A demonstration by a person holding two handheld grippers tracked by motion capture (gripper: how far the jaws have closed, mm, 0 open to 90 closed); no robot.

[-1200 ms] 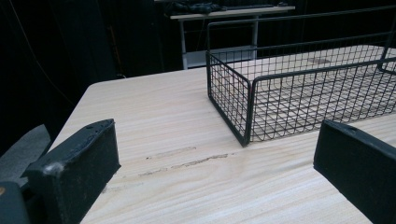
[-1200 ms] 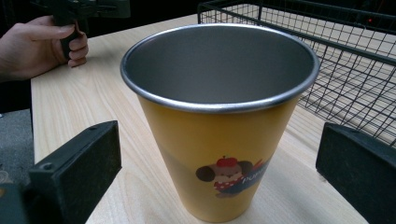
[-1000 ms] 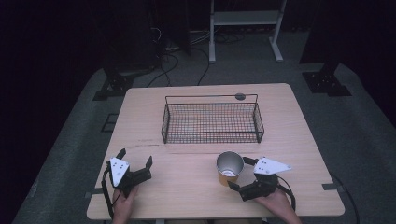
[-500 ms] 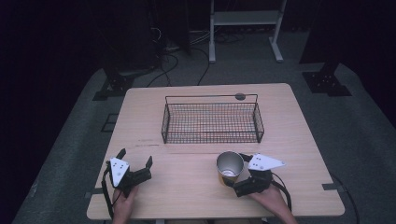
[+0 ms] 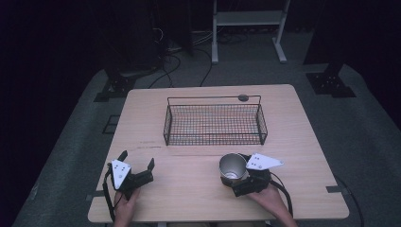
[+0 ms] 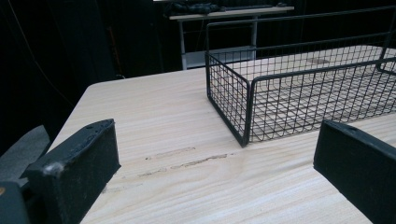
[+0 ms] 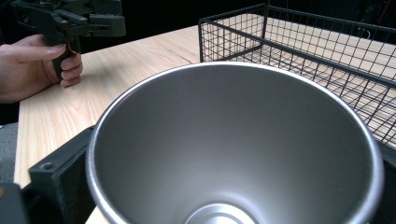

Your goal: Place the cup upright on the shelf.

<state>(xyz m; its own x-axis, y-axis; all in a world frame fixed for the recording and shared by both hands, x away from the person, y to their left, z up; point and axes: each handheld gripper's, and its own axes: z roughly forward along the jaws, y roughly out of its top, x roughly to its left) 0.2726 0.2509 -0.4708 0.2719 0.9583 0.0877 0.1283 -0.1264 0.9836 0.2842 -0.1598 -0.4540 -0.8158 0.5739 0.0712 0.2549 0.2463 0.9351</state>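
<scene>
While no label or writing can be read on anything, the count is simple: one metal cup, one wire basket, two tools. The cup is round, smooth, dull silver, standing upright on the pale wooden desk just in front of the basket. The right hand-held gripper has its jaws on both sides of the cup, pinching it. The left hand-held gripper rests spread wide, holding nothing.

Empty black wire basket on wooden table
</scene>
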